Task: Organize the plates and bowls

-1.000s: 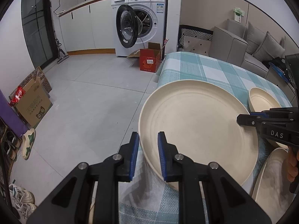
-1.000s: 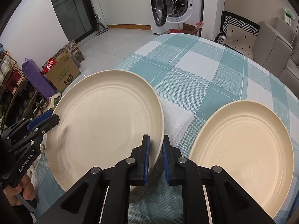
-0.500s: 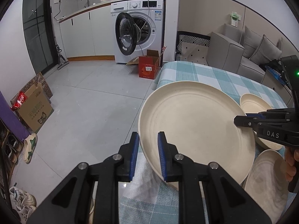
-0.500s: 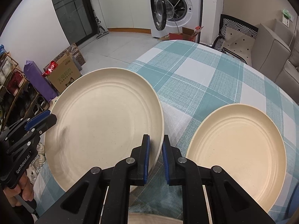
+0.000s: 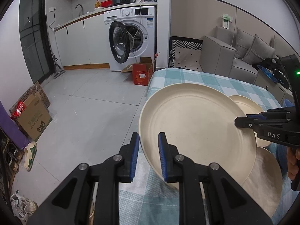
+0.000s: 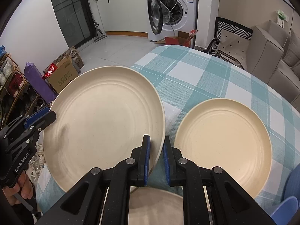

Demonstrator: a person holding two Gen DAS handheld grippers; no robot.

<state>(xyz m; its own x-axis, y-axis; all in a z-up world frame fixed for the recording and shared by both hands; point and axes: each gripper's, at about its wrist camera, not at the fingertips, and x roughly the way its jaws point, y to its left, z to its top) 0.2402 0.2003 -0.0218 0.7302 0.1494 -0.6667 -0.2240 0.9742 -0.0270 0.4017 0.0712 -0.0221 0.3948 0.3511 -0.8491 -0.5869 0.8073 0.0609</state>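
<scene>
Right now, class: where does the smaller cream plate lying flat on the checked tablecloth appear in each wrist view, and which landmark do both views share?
Left wrist view: the smaller plate peeks out at centre right, behind the held plate.
Right wrist view: it fills the lower right, flat on the tablecloth.
Shared landmark: the washing machine, door open.

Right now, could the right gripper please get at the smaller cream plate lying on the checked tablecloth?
Probably not yet: the right gripper is shut on the large cream plate's rim, though the smaller plate lies uncovered beside it.
</scene>
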